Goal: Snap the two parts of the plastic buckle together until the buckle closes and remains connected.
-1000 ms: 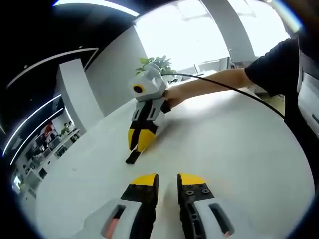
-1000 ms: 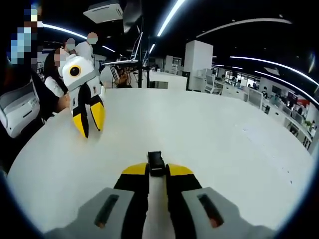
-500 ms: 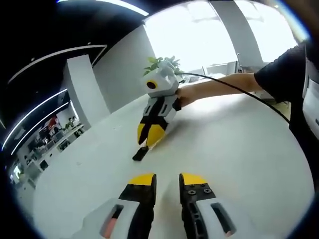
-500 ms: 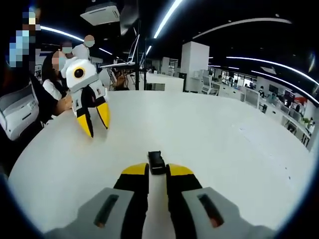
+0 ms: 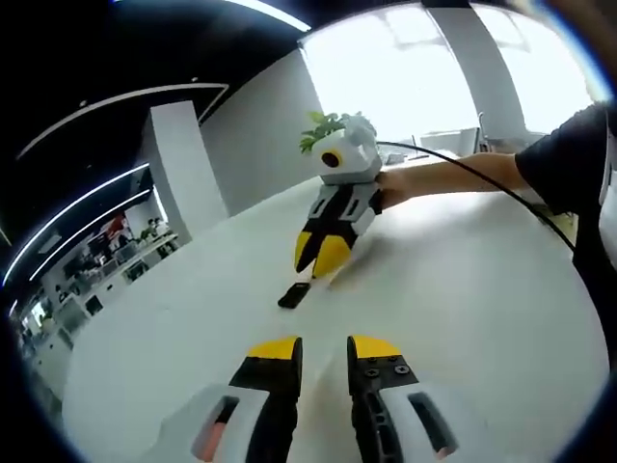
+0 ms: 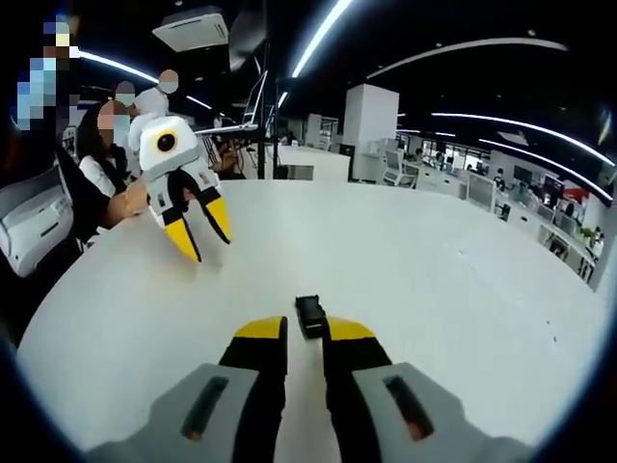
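A small black plastic buckle (image 5: 294, 294) lies flat on the white table (image 5: 463, 289). In the left gripper view my right gripper (image 5: 321, 262) hangs tilted just behind it, tips a little apart from it and holding nothing. In the right gripper view the buckle (image 6: 309, 315) sits just past my right gripper (image 6: 306, 333), whose jaws stand a narrow gap apart. My left gripper (image 6: 210, 246) hovers at the far left over the table, yellow fingers spread and empty. Its own jaws (image 5: 325, 352) are parted at the bottom of the left gripper view, short of the buckle.
A person's arm (image 5: 443, 169) and a black cable (image 5: 482, 178) reach across the table to the right gripper. A green plant (image 5: 323, 125) stands behind it. The round table's bare surface (image 6: 434, 280) spreads widely; desks and people sit beyond its edge.
The right gripper has let go of the buckle and drawn back, leaving it on the table. The left gripper has drifted closer to the buckle.
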{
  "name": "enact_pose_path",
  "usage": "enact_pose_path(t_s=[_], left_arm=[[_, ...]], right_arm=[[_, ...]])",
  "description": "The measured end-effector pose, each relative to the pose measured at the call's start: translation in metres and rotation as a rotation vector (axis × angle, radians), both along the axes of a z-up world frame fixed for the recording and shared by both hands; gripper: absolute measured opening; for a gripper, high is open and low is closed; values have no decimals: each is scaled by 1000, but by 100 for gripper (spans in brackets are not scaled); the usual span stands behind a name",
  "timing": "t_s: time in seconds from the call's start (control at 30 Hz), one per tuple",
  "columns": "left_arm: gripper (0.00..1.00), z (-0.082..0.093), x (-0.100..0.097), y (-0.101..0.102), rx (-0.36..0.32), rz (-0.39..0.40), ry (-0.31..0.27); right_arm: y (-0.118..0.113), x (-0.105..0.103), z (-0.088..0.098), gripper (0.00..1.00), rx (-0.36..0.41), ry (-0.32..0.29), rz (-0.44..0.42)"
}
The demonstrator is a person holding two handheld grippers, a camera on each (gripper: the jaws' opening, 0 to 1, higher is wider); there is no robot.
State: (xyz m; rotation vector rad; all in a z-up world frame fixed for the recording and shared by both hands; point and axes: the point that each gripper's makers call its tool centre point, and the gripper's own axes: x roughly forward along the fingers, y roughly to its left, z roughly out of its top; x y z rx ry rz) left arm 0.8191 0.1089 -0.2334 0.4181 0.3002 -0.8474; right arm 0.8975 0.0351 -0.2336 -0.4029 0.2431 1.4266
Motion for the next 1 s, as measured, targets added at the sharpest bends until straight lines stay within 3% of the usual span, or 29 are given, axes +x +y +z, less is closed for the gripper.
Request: enact_pose_path(t_s=[0.3, 0.7, 1.0], left_arm=[[18, -1, 2, 4, 13, 32, -10], [18, 2, 1, 4, -20, 58, 9], [18, 1, 2, 7, -37, 107, 26]], right_arm=[[-1, -6, 4, 14, 31, 4, -43], [-12, -5, 9, 13, 43, -7, -158], [-16, -17, 13, 13, 67, 2, -212]])
